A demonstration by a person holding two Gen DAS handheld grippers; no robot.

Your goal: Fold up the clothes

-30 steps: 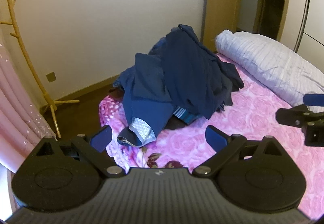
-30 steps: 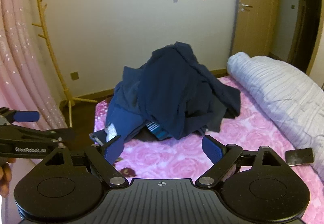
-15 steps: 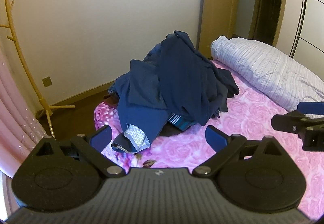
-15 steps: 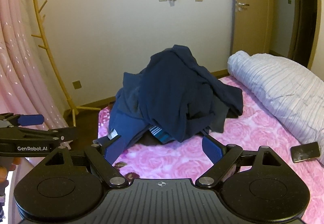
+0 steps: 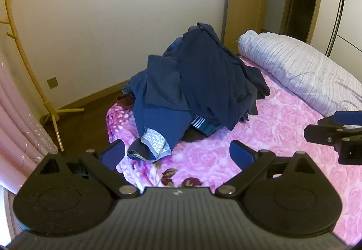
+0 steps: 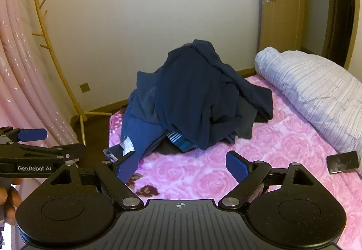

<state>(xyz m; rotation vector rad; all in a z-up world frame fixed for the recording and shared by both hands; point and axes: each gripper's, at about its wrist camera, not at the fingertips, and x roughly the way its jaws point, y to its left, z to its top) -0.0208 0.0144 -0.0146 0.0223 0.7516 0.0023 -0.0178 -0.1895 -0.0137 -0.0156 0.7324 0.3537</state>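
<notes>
Both the left gripper [image 5: 176, 155] and the right gripper [image 6: 182, 165] are hovering with jaws spread wide and empty, facing the clothes pile [image 6: 192, 98] on the bed [image 6: 282, 146].

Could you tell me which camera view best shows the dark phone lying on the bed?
The right wrist view: the phone lies on the pink floral bedspread just below the rolled striped duvet, fully visible near the right edge. The left wrist view does not show it; the right gripper occupies that side of the picture.
</notes>
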